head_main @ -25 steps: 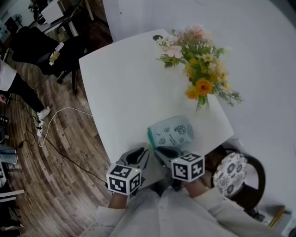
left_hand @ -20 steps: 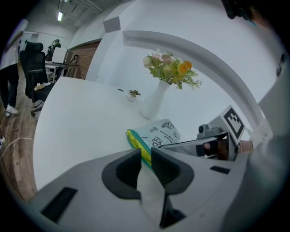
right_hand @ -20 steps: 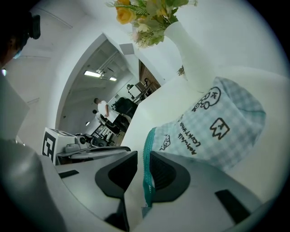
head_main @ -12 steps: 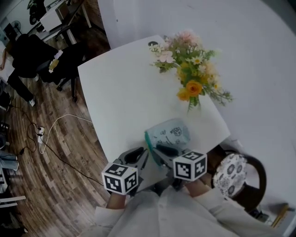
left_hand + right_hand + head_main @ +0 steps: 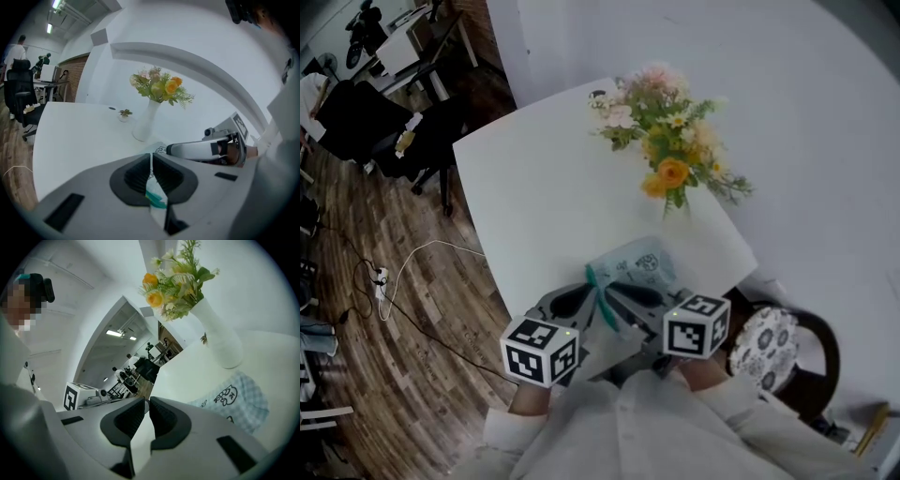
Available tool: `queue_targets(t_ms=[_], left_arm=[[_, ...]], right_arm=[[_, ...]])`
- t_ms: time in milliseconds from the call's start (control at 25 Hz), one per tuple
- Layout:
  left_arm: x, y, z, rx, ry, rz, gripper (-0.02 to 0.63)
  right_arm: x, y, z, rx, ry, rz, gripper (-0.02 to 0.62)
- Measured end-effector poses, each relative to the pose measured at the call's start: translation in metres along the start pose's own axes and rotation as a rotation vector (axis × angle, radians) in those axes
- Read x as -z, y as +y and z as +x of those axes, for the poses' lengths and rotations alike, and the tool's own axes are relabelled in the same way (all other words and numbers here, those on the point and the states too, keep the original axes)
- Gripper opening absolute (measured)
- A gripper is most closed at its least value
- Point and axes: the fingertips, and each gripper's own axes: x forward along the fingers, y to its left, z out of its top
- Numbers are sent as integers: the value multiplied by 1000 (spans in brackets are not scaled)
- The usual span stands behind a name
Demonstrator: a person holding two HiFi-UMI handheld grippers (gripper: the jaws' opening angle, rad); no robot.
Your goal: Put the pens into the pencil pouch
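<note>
Pinching the mouth | left tongs [image 5: 151, 161] just closed, clamped on the teal-trimmed lip of the pencil pouch [image 5: 639, 265] | right tongs [image 5: 146, 404] just closed too, seemingly on its pale other lip | pouch at worktop [image 5: 534, 187] near edge | likely soft, light, floppy: grip hems, spread gently | pens unseen

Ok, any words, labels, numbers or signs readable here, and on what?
No text reads clearly.
Pencil pouch: cat-face doodles; any lettering beside them is too blurred to read.
Left marker cube and right marker cube: black-and-white square code patterns, no letters.
Dark label on the right gripper: too small to read.
</note>
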Motion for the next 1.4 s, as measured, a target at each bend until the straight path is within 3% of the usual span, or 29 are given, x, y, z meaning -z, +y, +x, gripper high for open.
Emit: queue_targets(t_ms=[200,360,680,1080,1400], left_arm=[[-15,-13,-4,33,-43,34,12],[-25,-20,-10,55,-82,16,12],[-16,-11,-9,-46,-29,37,6],[-12,-13,-5,-68,-20,46,6],[-9,-17,-7,-46,-36,47,7]], right_arm=[[-19,9,-11,-15,-59,-22,26],[-25,15,-16,-13,-74,-57,23],[-27,24,-18,-14,-65,-124,23],[-39,19,-28,22,-104,-186,23],[-21,13,-20,54,-42,-176,21]])
